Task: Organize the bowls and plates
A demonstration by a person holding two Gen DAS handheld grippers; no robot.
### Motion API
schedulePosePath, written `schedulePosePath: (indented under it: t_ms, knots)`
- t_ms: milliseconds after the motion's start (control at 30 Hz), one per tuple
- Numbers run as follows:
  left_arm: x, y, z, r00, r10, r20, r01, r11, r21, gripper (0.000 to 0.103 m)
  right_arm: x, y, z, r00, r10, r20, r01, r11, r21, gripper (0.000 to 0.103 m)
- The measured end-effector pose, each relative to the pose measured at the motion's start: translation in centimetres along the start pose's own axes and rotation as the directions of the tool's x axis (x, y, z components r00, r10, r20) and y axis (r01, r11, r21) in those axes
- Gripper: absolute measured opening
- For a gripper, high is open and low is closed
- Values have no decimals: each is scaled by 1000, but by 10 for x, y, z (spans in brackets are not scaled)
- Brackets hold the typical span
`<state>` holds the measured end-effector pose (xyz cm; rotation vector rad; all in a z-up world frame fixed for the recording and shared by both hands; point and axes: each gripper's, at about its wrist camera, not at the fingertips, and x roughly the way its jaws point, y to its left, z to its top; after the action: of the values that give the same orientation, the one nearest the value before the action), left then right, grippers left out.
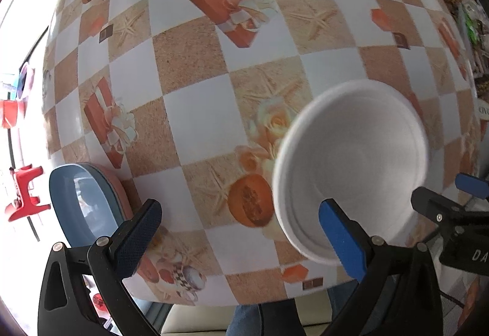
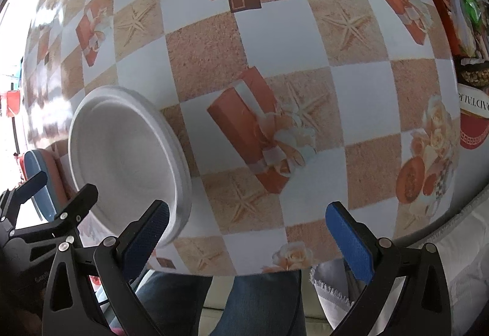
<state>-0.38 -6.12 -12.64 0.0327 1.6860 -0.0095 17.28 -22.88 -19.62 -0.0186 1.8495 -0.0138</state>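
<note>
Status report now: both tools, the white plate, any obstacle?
Left tool open, empty. Right tool open, empty. White plate lies between them on table; blue bowl far left. Nothing blocks.

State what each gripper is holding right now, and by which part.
Nothing is held. The left gripper and right gripper are both open, fingers spread over the checkered tablecloth. The white round foam plate lies between them on the table, ungripped.
</note>
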Motion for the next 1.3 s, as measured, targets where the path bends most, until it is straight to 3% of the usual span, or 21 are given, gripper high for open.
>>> schedulePosePath:
  t_ms: [433, 733, 900, 967, 1067, 1100, 1167, 1233, 1300]
  knots:
    - [42, 10, 11, 999, -44, -33, 42, 997, -59, 103, 40, 9, 24, 999, -12, -32, 11, 999, -33, 103]
    - [45, -1, 26, 999, -30, -16, 30, 999, -27, 103, 44, 4, 23, 999, 8, -38, -8, 1000, -9, 103]
    - [40, -12, 32, 996, -86, -15, 86, 996, -17, 94, 47, 7, 42, 995, 4, -104, -7, 1000, -25, 103]
    - [38, -15, 26, 993, -114, -12, 114, 993, -7, 82, 47, 8, 45, 995, 9, -98, -11, 1000, -18, 103]
    - [31, -28, 24, 992, -127, 0, 127, 992, 23, 64, 43, 10, 43, 997, 21, -76, -23, 1000, -20, 91]
    - [29, -33, 24, 991, -133, 0, 133, 991, 33, 61, 41, 13, 42, 997, 32, -69, -33, 999, -24, 81]
    - [27, -39, 25, 988, -151, -5, 151, 988, 43, 43, 36, 19, 41, 996, 68, -59, -71, 997, -42, 60]
    - [25, -46, 26, 987, -159, -11, 159, 986, 55, 37, 37, 25, 42, 987, 140, -74, -144, 989, -41, 33]
    - [24, -50, 26, 989, -146, -11, 147, 987, 65, 37, 42, 29, 42, 984, 151, -92, -155, 987, -34, 33]
